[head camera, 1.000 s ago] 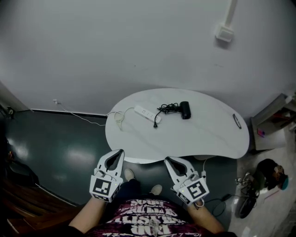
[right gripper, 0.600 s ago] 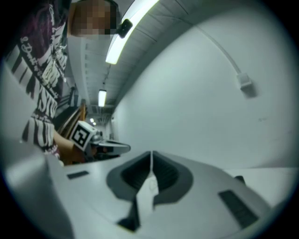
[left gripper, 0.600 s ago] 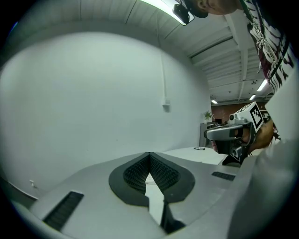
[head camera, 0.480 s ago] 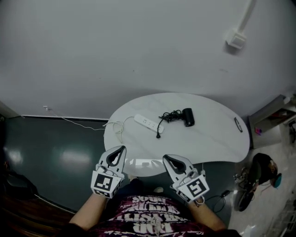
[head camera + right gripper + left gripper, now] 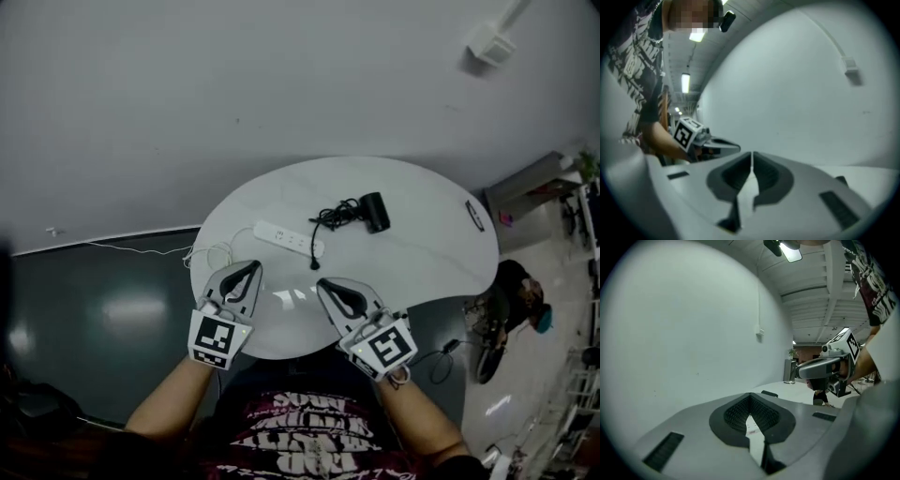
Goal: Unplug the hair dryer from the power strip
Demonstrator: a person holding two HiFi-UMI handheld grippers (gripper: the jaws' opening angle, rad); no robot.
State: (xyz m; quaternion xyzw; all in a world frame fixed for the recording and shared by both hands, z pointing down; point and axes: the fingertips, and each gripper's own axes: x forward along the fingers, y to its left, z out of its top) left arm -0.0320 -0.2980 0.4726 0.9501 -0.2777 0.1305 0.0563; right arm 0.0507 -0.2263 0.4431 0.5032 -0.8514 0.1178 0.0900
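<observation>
We hold left tool (image 5: 250,269) and right tool (image 5: 324,284) empty, jaws together. Well ahead of both lie the black hair dryer (image 5: 375,212) and long white power strip (image 5: 289,239). Risk: tugging the black cord (image 5: 333,217) drags the unpinned strip.

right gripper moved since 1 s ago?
Yes. The right gripper went forward: its tips now overlap the table's near edge; earlier they stopped short of it.

White rounded table (image 5: 422,253) against pale wall (image 5: 281,84); dark glossy floor (image 5: 103,309) at left.
</observation>
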